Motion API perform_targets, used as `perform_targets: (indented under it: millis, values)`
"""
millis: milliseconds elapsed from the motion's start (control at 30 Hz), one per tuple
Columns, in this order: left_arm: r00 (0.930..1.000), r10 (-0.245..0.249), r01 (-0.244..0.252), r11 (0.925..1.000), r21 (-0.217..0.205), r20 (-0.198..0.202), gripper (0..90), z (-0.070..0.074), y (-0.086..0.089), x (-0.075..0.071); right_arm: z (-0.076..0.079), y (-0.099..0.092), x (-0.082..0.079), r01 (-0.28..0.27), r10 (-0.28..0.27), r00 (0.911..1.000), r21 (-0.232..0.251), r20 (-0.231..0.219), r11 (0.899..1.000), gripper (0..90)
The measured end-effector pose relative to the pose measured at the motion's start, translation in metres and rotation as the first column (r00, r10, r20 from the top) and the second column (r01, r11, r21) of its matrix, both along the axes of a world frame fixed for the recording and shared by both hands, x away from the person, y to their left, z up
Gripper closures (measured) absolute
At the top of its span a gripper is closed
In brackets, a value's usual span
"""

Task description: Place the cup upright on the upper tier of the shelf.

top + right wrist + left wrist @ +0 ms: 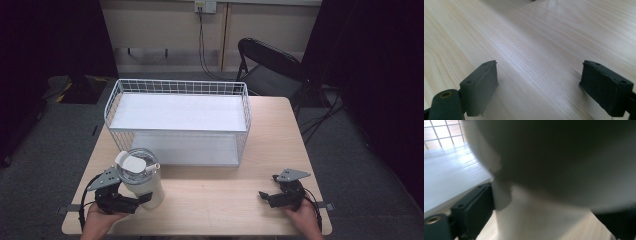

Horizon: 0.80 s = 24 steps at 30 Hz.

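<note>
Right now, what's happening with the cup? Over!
Left gripper around the white cup, grip unclear. Right gripper open, empty. Wire basket stands behind the cup.

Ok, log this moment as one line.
left gripper: around cream lidded tumbler, grip unclear | right gripper: open, empty | white wire shelf rack: behind

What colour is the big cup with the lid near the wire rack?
Cream-white, with a clear lid; the cup shows best in the high view.

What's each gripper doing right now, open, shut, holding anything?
Left gripper: jaws set wide around the cream tumbler; whether the pads press on it cannot be told.
Right gripper: open, holding nothing, low over the table.
</note>
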<state>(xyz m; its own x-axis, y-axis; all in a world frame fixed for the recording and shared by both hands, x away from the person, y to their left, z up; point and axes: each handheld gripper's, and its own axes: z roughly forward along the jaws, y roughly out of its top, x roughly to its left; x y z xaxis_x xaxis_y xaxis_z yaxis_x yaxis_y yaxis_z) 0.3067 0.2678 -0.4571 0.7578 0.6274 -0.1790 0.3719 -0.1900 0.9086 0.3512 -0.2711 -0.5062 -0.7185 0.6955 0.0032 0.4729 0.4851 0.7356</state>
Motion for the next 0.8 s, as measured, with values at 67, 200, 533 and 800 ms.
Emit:
perform_targets:
  millis: [67, 200, 533, 800]
  values:
    - [0.9997, 0.003, -0.002, 0.999, -0.044, 0.025, 4.2, -0.004, -0.003, 0.003, 0.0, 0.0, 0.0, 0.0, 0.0, 1.0, 0.0, 0.0, 1.0, 13.4]
    - [0.9985, -0.002, 0.007, 0.9963, -0.085, 0.054, 2.1, -0.007, -0.003, 0.003, 0.0, 0.0, 0.0, 0.0, 0.0, 1.0, 0.0, 0.0, 1.0, 13.4]
    - [0.9795, 0.02, -0.007, 0.9976, -0.069, 0.2, 8.3, -0.009, -0.006, -0.005, 0.0, 0.0, 0.0, 0.0, 0.0, 1.0, 0.0, -0.001, 1.0, 13.4]
    - [0.9696, -0.029, 0.049, 0.9959, -0.077, 0.243, 8.8, -0.004, -0.018, -0.008, 0.0, 0.0, 0.0, 0.0, 0.0, 1.0, 0.0, -0.001, 1.0, 13.4]
